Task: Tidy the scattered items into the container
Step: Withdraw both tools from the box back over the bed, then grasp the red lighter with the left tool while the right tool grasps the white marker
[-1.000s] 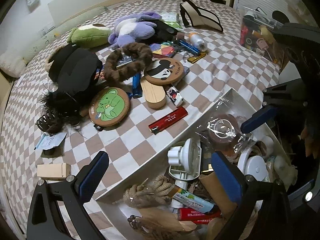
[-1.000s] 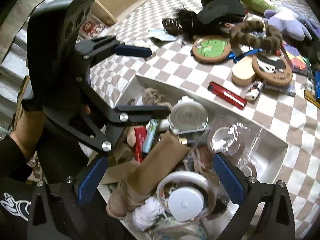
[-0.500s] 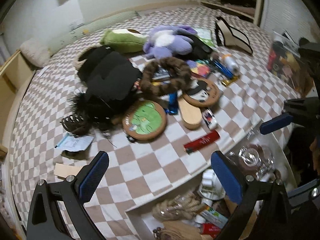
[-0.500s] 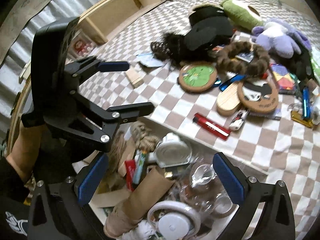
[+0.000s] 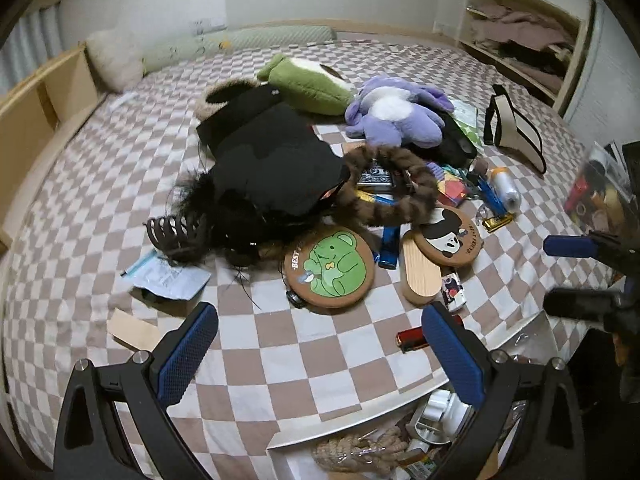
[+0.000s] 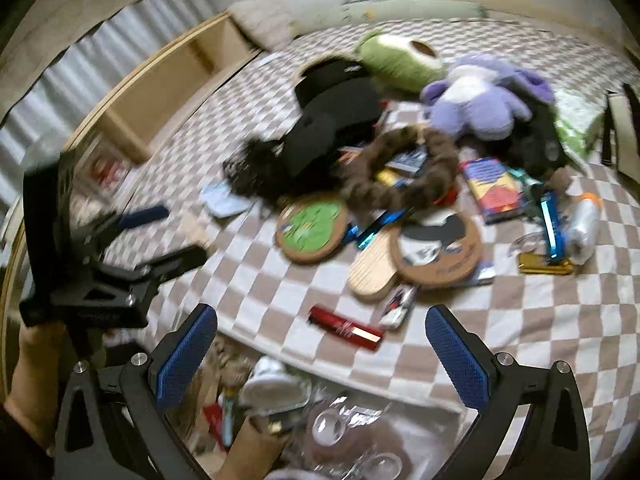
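Both tools are up over the bed now. The left hand-held gripper (image 5: 318,350) sits at the bottom of its view, jaws spread wide, nothing between the blue pads. The right hand-held gripper (image 6: 320,354) is the same: wide open and empty, low centre in its own view.

The white container (image 5: 400,430) peeks in at the bottom right of the left view, its rim against the checked bedspread (image 5: 280,364), already crowded with odds and ends. In the right view it fills the bottom edge, blurred.

The scattered pile sits mid-frame. A red lighter (image 6: 345,328) lies nearest the container's rim, between the right gripper's fingers in the picture. Just above it, the green bear coaster (image 5: 330,268) and the panda coaster (image 5: 447,236) flank a wooden oval (image 5: 420,276). Further up are a brown furry ring (image 5: 390,190), black clothing (image 5: 276,160), a purple plush (image 5: 394,112) and a green plush (image 5: 306,84).
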`<act>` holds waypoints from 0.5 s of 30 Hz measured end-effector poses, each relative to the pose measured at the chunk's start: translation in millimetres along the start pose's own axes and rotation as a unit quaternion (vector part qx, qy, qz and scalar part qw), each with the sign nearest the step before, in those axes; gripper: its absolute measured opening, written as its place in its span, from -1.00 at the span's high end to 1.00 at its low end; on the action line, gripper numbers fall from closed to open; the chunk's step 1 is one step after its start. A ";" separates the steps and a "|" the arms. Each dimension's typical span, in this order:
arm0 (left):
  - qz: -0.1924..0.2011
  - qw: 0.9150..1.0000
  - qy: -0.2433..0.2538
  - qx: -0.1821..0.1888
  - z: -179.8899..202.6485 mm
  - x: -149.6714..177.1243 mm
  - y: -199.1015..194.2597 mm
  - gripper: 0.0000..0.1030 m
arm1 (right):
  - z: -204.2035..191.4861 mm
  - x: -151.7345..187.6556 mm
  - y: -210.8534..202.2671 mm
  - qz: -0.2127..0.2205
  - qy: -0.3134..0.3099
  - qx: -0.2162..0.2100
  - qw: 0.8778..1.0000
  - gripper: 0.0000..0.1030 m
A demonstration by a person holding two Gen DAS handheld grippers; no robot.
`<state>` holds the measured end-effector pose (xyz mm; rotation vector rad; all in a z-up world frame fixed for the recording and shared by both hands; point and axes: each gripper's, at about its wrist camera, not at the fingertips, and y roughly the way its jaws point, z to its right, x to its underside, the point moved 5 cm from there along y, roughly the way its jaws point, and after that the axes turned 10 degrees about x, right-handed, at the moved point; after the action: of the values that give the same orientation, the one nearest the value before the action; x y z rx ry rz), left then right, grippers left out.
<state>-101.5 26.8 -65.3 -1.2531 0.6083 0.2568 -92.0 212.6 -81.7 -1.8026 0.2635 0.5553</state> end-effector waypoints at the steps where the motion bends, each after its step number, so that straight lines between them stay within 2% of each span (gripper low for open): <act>1: -0.001 1.000 -0.002 0.001 -1.9 -0.1 0.7 -0.99 | 4.3 -3.0 0.9 0.001 0.009 0.004 1.000 -1.00; 4: -0.002 1.000 -0.009 -0.003 -8.1 -0.8 3.3 -0.99 | 16.5 -8.1 3.4 0.003 0.037 0.010 0.999 -1.00; 8: -0.014 0.999 -0.029 -0.002 -16.0 0.9 10.4 -0.99 | 32.7 -11.3 11.7 0.014 0.068 -0.009 0.998 -1.00; 13: -0.050 0.998 -0.050 -0.001 -22.3 6.0 27.8 -0.99 | 51.1 -6.5 35.4 -0.021 0.081 0.014 0.996 -1.00; 15: -0.065 0.996 -0.058 0.011 -22.7 8.9 35.7 -0.99 | 56.6 -2.4 47.2 -0.052 0.098 0.004 0.994 -1.00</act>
<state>-118.7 15.2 -103.2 -1.2426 0.4264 0.2118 -128.6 251.7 -132.3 -1.8540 0.3039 0.3035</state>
